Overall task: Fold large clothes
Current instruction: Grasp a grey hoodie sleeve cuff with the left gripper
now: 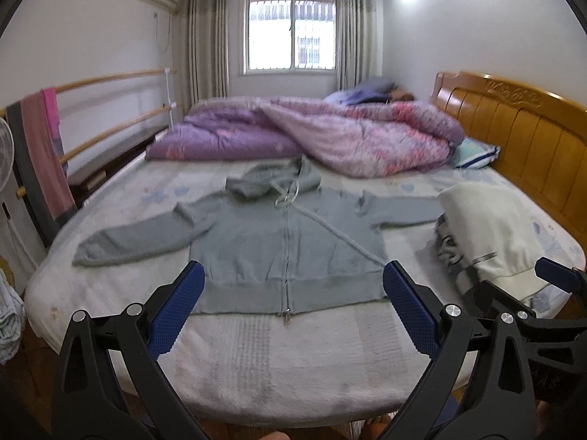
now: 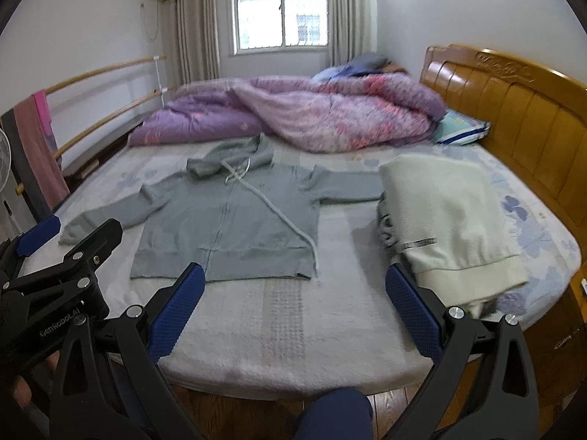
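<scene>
- Grey hoodie [image 1: 286,242], left wrist view: laid flat, front up, zip closed, on the white blanket [image 1: 279,348] covering the bed; both sleeves spread outward, hood bunched at the top. Left gripper [image 1: 293,302] hangs over the hem, jaws spread wide, nothing held.
- Same view: one long drawstring [image 1: 330,225] trails diagonally across the chest. Risk: folded in loose, it may bunch up or pull the fabric askew.
- Right wrist view: right gripper [image 2: 293,306] jaws likewise spread, empty, short of the hem. Folded cream garment [image 2: 447,216] sits just beside the hoodie's sleeve end.
- Risk: a sleeve swung inward could drag or topple that stack; soft blanket pile may get pinched along with the hem.
</scene>
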Tool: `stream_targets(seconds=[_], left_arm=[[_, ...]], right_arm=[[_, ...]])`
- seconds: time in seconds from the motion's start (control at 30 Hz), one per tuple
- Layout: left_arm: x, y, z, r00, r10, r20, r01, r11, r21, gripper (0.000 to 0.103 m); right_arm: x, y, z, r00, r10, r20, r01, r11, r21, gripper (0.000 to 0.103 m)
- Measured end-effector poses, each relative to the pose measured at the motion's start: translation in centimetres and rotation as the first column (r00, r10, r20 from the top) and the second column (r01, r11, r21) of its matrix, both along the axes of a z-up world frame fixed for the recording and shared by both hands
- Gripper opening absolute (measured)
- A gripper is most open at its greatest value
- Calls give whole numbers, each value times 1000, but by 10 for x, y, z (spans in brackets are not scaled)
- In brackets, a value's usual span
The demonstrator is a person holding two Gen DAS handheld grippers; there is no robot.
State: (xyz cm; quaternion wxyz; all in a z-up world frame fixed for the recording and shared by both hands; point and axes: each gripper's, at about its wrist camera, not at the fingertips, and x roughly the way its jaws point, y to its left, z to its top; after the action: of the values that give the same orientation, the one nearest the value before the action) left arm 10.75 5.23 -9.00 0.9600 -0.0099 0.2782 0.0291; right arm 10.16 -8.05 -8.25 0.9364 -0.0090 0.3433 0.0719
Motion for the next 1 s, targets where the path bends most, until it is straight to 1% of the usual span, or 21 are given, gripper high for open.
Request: stream_targets(seconds=[0.13, 0.2, 0.27, 0.33, 0.37, 0.4, 0.47, 0.5, 0.53, 0.57, 0.6, 0.63, 0.67, 0.7, 0.73, 0.77, 0.8, 0.83, 0.9, 0.97, 1.0], left_arm=[[54, 30, -49, 995, 44, -86, -47, 998, -33, 98], [86, 51, -74, 989, 80, -127, -90, 993, -72, 98], [122, 76, -97, 979, 126, -161, -146, 982, -119, 98], [154, 99, -113, 970, 153, -189, -184, 970, -158, 98], [172, 110, -122, 962, 170, -214, -208, 963, -172, 98], [185, 121, -129, 955, 179, -236, -223, 958, -178, 98], [206, 146, -145, 943, 179, -281, -244, 946, -214, 97], [213, 156, -150, 933, 180, -311, -258, 939, -229, 97], [219, 171, -158, 919, 179, -351, -278, 925, -257, 97], [221, 188, -164, 904, 185, -386, -308, 907, -288, 97], [222, 202, -168, 889, 206, -409, -344, 890, -300, 97], [221, 224, -170, 873, 238, -426, -388, 868, -311, 97], [219, 242, -171, 862, 262, -434, -418, 852, -315, 97], [217, 258, -170, 849, 285, -446, -446, 839, -313, 97], [212, 277, -169, 836, 307, -455, -476, 818, -322, 97], [206, 303, -167, 822, 340, -456, -515, 786, -342, 97], [200, 320, -166, 812, 366, -455, -541, 766, -348, 97], [194, 341, -165, 791, 406, -457, -578, 742, -340, 97], [183, 385, -164, 745, 473, -471, -645, 693, -323, 97], [170, 426, -166, 707, 523, -477, -695, 641, -327, 97], [162, 457, -169, 680, 542, -494, -727, 586, -358, 97]], right_arm=[[63, 25, -45, 996, 62, -63, -61, 998, 18, 95], [98, 40, -61, 992, 96, -81, -96, 995, 0, 95], [140, 60, -76, 987, 140, -84, -142, 990, -17, 95], [173, 77, -88, 980, 175, -96, -175, 985, 7, 95], [189, 87, -96, 976, 188, -108, -187, 982, 17, 91], [206, 100, -107, 966, 211, -147, -207, 978, 39, 78], [227, 116, -125, 942, 261, -211, -241, 964, 113, 61], [231, 122, -131, 934, 271, -232, -247, 960, 129, 53], [240, 134, -144, 912, 296, -284, -258, 952, 165, 47], [242, 139, -149, 896, 315, -314, -265, 945, 191, 33], [248, 149, -159, 865, 346, -363, -276, 933, 232, 25], [251, 157, -162, 851, 358, -384, -281, 929, 242, 23], [253, 166, -166, 834, 370, -409, -291, 925, 244, 20], [255, 174, -168, 817, 383, -430, -302, 921, 246, 18], [259, 185, -170, 798, 393, -457, -314, 918, 242, 18], [260, 192, -168, 787, 396, -473, -321, 918, 234, 18], [264, 201, -167, 778, 400, -484, -327, 916, 230, 18], [270, 212, -165, 764, 397, -508, -331, 918, 219, 18], [282, 233, -159, 758, 386, -526, -330, 922, 201, 18], [298, 250, -159, 751, 364, -551, -322, 930, 175, 19], [304, 262, -156, 743, 354, -568, -309, 934, 178, 20]])
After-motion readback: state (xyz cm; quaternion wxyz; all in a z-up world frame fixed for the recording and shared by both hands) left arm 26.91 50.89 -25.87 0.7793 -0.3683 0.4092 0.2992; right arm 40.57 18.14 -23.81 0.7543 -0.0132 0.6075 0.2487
